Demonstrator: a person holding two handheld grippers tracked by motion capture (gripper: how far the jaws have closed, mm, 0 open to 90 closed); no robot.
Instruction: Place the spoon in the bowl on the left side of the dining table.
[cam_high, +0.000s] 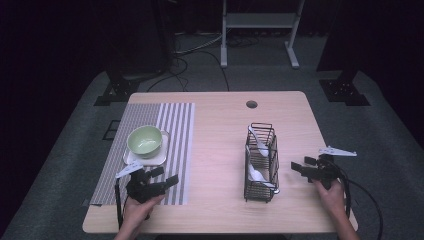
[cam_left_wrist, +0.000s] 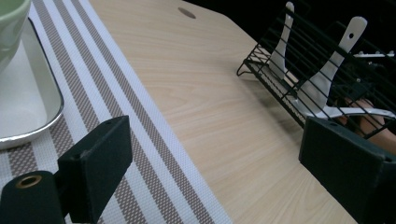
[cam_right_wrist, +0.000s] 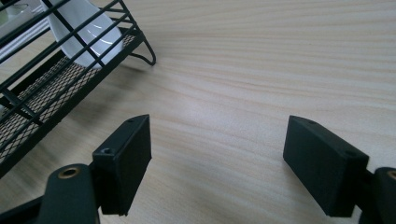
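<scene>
A black wire rack (cam_high: 261, 162) stands right of the table's middle and holds white spoons (cam_high: 260, 142). A green bowl (cam_high: 144, 140) sits on a white tray (cam_high: 159, 157) on a striped placemat (cam_high: 180, 125). My left gripper (cam_high: 165, 176) is open over the mat's near right edge, in front of the bowl, with nothing between its jaws. My right gripper (cam_high: 302, 164) is open just right of the rack, also holding nothing. The left gripper view has its gripper (cam_left_wrist: 217, 140) over the mat's edge, facing the rack (cam_left_wrist: 261, 65) and two spoons (cam_left_wrist: 334, 70). The right gripper (cam_right_wrist: 217, 140) hovers over bare wood beside the rack (cam_right_wrist: 46, 88) and a spoon (cam_right_wrist: 86, 28).
The wooden table (cam_high: 220, 150) has a round cable hole (cam_high: 251, 104) near its far edge. Beyond the table are dark stands, floor cables and a white frame (cam_high: 260, 30). A cable trails from the right gripper off the table's near right corner.
</scene>
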